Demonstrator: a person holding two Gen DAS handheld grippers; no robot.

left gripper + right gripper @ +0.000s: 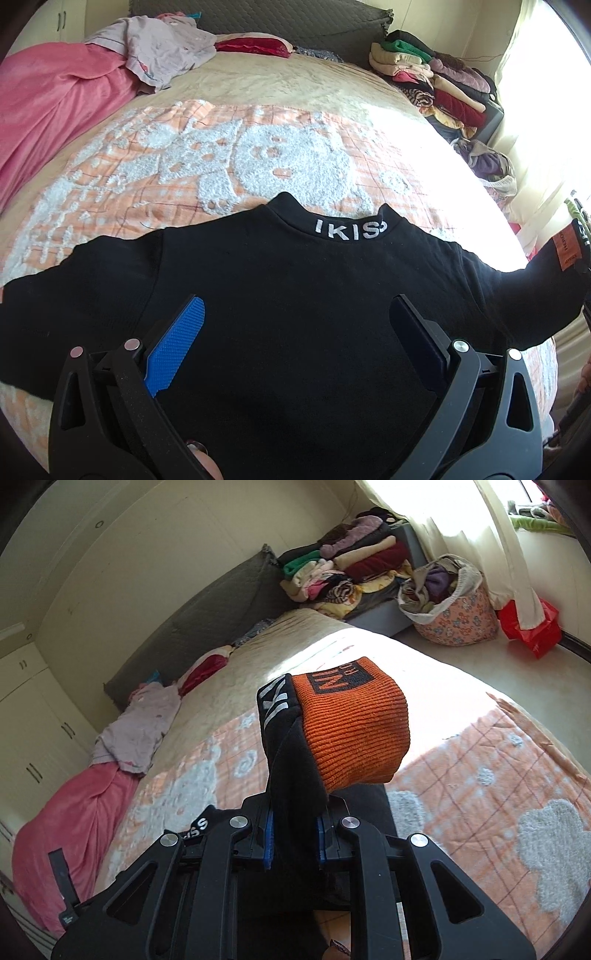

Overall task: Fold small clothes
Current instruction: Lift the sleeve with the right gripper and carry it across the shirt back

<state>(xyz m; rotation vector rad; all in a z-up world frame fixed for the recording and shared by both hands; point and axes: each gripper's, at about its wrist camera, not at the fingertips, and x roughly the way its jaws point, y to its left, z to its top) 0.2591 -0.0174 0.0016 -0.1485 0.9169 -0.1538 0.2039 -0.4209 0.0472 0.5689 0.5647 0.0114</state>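
The right claw is clamped on the black sleeve, whose orange cuff is held up above the bed. The left claw hovers wide open and empty over the black top, spread flat there. The sleeve fold seems in hand; next, the cuff would be carried inward across the body.

Your left gripper and right gripper are black linkage frames with silver pivot pins, triangular cutouts and blue ribbed finger pads.
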